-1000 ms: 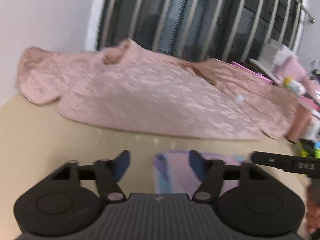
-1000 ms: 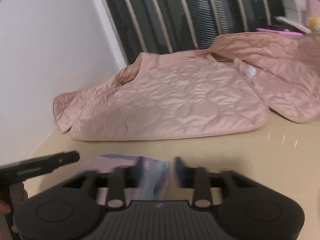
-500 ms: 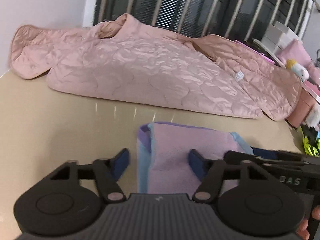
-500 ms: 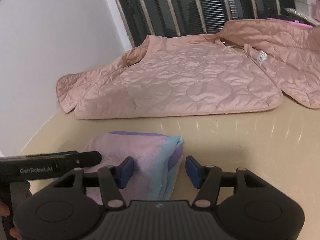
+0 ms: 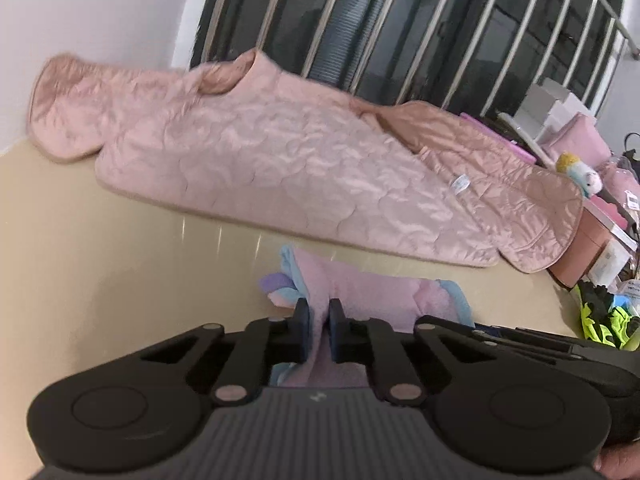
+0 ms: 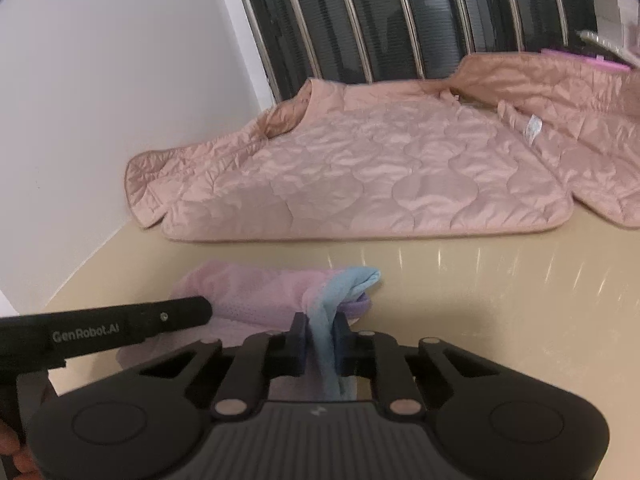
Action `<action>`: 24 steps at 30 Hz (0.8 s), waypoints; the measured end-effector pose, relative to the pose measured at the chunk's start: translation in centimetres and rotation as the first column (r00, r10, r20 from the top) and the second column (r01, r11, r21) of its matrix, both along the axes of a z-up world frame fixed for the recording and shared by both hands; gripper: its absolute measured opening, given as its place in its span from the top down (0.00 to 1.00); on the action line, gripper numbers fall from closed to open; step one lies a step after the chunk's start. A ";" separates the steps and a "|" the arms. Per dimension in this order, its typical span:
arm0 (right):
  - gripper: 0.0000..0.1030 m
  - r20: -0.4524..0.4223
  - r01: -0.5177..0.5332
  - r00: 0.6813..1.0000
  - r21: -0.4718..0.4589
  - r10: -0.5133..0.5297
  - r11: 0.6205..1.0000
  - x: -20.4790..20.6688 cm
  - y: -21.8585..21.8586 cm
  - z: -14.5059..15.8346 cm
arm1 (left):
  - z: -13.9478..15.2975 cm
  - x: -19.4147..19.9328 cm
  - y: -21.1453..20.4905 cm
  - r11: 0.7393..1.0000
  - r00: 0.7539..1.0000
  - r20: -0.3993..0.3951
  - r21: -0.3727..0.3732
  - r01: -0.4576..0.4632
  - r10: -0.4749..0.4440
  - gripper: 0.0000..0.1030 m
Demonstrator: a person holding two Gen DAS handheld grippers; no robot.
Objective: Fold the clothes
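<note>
A small folded pink garment with blue and purple edges lies on the beige table just in front of both grippers. My left gripper is closing, and its pads pinch a ridge of the pink cloth at the garment's left side. My right gripper is closing too, with the garment's blue edge bunched between its pads. The left gripper's black body shows at the left of the right wrist view. A pink quilted jacket lies spread flat behind.
A white wall and a barred dark window close off the table's far side. Past the table's right edge are pink boxes, a plush toy and a neon-yellow item. Bare tabletop lies to the right.
Both grippers have gone from wide open to pinched on the small garment. The cloth has bunched up between the pads, and the garment's edges have lifted into ridges.
</note>
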State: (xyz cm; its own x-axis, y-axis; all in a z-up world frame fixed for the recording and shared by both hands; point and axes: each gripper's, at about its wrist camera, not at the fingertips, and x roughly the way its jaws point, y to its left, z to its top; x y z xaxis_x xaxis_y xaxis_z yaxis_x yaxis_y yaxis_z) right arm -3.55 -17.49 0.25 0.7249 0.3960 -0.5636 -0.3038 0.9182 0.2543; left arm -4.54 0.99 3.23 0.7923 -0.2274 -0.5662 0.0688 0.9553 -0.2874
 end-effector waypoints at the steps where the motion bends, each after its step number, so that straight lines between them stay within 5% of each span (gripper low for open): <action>1: 0.89 0.009 0.001 1.000 0.003 -0.002 1.000 -0.1 -0.1 0.4 | 0.3 -0.1 -0.1 1.000 1.000 0.006 -0.001 0.001 -0.001 0.92; 15: 0.89 0.122 0.021 0.992 -0.022 -0.018 1.000 -0.8 -1.6 5.1 | 4.9 0.5 -1.8 0.999 0.995 0.088 -0.021 0.038 -0.036 0.92; 24: 0.89 0.172 0.068 0.984 -0.060 -0.056 0.996 3.8 -4.3 9.8 | 9.0 5.7 -5.2 0.996 0.986 0.141 -0.017 0.089 -0.086 0.92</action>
